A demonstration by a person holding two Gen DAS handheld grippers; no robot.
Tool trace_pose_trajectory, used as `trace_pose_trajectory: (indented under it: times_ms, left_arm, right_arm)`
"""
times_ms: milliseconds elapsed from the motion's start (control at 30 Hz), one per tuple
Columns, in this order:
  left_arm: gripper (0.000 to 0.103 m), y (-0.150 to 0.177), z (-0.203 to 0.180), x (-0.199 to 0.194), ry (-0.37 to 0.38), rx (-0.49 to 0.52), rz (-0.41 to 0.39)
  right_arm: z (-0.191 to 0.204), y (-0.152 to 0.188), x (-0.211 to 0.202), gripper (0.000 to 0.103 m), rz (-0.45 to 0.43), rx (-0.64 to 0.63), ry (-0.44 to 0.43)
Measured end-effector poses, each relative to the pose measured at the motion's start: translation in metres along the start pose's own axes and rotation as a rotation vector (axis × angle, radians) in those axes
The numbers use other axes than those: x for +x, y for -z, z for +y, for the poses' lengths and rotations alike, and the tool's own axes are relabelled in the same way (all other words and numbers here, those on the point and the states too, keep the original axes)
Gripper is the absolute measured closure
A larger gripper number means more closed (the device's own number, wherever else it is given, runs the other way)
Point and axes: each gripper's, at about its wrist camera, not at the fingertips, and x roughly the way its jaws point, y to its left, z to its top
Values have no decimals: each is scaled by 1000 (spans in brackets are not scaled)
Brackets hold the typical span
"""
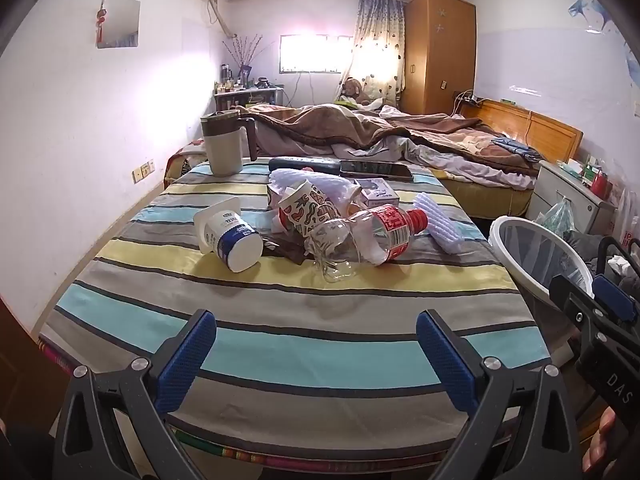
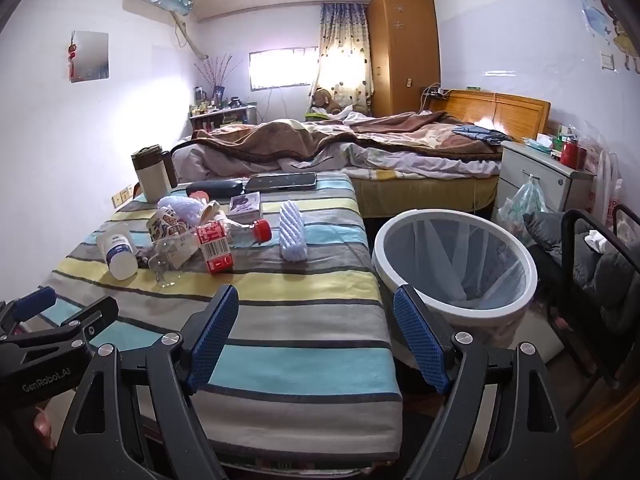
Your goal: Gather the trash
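Left gripper (image 1: 316,344): jaws spread wide, nothing between them, hanging over the near edge of the striped cloth (image 1: 280,344) that covers the table. Right gripper (image 2: 316,320): jaws likewise spread and empty, over the near right corner of the same cloth, its right finger in front of the bin rim. In the left wrist view the right gripper enters at 3–4 o'clock with fingertips of a hand (image 1: 600,440) below it. Trash sits in a cluster beyond both grippers, at 12 o'clock from the left jaws: a white yoghurt cup (image 1: 230,236) on its side, a patterned paper cup (image 1: 306,210) tipped over, and a crushed clear plastic bottle (image 1: 360,240) with red label and red cap lying against the cup. Just right of the bottle cap, at 1 o'clock, lies a white foam sleeve (image 1: 438,222), apart from the pile; white foam netting (image 1: 296,180) lies behind the paper cup. Farther back: a small box (image 1: 378,196), a dark phone (image 1: 376,170), a dark case (image 1: 304,164), and an upright grey mug with brown lid (image 1: 224,146) at 11 o'clock. White-rimmed waste bin (image 2: 456,264) with a clear liner stands on the floor just beside the table's right edge, at 1 o'clock from the right jaws. Unmade bed (image 2: 340,144) behind.
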Motion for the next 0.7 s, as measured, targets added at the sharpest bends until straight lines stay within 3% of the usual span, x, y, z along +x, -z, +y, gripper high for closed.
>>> trace_pose_trajectory:
  times_ms: [700]
  left_arm:
    - [1, 3, 6, -2, -22, 5, -5]
  right_arm:
    - [-2, 0, -3, 22, -3, -10, 1]
